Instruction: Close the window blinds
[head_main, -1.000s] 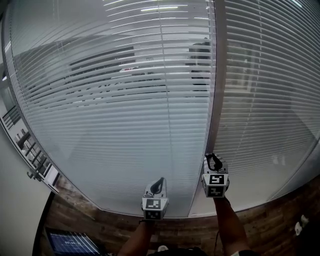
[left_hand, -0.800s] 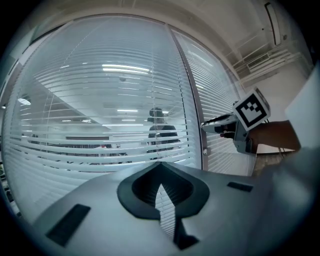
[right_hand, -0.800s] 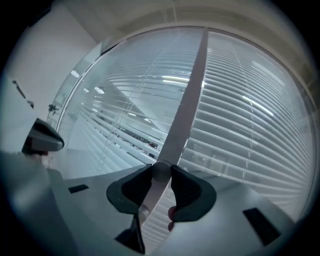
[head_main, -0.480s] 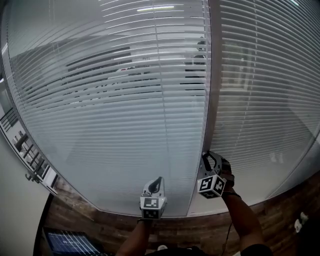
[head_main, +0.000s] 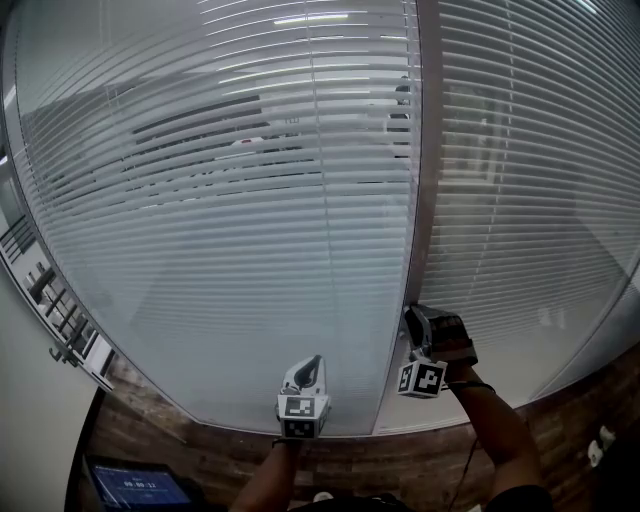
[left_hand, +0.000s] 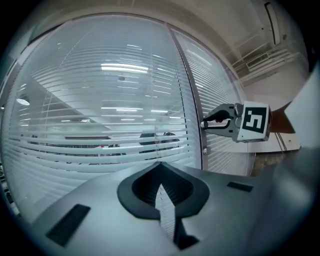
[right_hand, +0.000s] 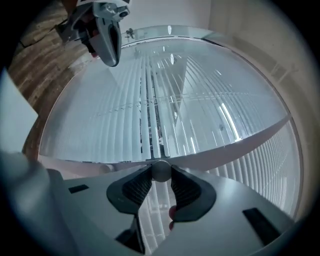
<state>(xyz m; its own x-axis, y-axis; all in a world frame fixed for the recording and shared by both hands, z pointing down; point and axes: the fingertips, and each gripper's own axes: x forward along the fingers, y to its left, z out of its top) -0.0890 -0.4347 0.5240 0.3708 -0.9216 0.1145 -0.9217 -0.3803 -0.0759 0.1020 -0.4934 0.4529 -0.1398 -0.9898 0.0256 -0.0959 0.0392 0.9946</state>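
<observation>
The blinds fill the glass wall ahead, a band of slats on the left pane still partly open. On the post between the panes, the right tool clamps the round knob and has rolled over this last second, so the closing twist looks underway. The left tool hangs clenched and empty.

Both forearms reach forward and up from the bottom of the head view. The left forearm is raised nearly straight, and the left claw points upward with its jaw tips together and nothing between them (its own view shows the pads meeting at a point). The right forearm angles inward. The right claw, higher and rolled sideways, is clamped on a small round knob.
</observation>
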